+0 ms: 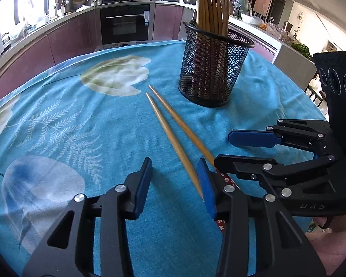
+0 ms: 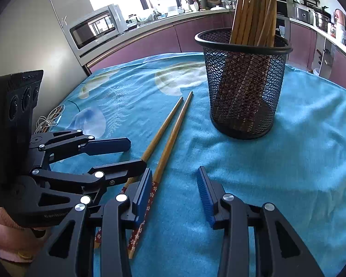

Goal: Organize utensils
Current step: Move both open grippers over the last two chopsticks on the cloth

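Flanking two loose chopsticks [image 1: 173, 136], both claws gape (mesh holder [image 1: 213, 69] beyond)

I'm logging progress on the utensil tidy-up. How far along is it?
Done: many chopsticks already stand in the mesh holder. In hand: nothing; the left gripper and right gripper are both open. Left: two loose chopsticks lying on the blue cloth.

Sunlit kitchen — mauve cabinets [image 1: 64, 39], built-in oven [image 1: 124, 23].
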Available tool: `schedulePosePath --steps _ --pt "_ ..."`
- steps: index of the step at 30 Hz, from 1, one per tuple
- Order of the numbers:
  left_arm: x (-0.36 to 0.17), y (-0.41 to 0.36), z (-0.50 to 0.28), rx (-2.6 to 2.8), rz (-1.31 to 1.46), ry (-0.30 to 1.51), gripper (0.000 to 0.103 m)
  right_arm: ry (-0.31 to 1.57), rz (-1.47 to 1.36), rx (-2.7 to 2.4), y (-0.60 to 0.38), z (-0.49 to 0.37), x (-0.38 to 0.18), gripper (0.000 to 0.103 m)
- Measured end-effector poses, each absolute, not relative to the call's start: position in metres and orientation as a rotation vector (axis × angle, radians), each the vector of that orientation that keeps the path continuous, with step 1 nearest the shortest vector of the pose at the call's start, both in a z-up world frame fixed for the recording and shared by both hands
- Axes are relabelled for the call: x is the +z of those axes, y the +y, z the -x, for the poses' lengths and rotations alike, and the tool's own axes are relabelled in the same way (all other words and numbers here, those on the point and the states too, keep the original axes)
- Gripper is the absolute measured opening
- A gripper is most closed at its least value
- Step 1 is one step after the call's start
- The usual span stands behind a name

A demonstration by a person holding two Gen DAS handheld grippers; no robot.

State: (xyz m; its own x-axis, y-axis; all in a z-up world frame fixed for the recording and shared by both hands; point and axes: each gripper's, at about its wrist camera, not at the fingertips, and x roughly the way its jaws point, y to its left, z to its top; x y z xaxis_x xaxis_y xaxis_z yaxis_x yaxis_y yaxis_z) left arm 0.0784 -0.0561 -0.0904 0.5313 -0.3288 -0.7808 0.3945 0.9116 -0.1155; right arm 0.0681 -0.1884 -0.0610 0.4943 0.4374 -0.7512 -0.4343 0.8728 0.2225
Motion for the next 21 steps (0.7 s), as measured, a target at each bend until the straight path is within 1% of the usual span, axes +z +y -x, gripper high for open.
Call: schedulePosePath --steps 4,9,14,21 --pt "-0.090 -0.051 -0.080 -0.419 -0.060 0.920 0.029 0.906 0.018 0.516 -0.184 -0.073 -0.061 0.038" --pt "-0.090 -0.045 -0.084 -0.414 -0.037 0.933 0.022 0.900 0.064 0.501 -0.170 -0.083 -0.061 0.037" --pt "-0.091 -0.041 -0.094 -0.407 -0.016 0.941 0.022 0.903 0.077 0.495 -0.165 -0.094 -0.061 0.032" --pt "-0.090 -0.042 -0.111 -0.398 -0.024 0.947 0.022 0.912 0.082 0.480 -0.164 -0.104 -0.062 0.018"
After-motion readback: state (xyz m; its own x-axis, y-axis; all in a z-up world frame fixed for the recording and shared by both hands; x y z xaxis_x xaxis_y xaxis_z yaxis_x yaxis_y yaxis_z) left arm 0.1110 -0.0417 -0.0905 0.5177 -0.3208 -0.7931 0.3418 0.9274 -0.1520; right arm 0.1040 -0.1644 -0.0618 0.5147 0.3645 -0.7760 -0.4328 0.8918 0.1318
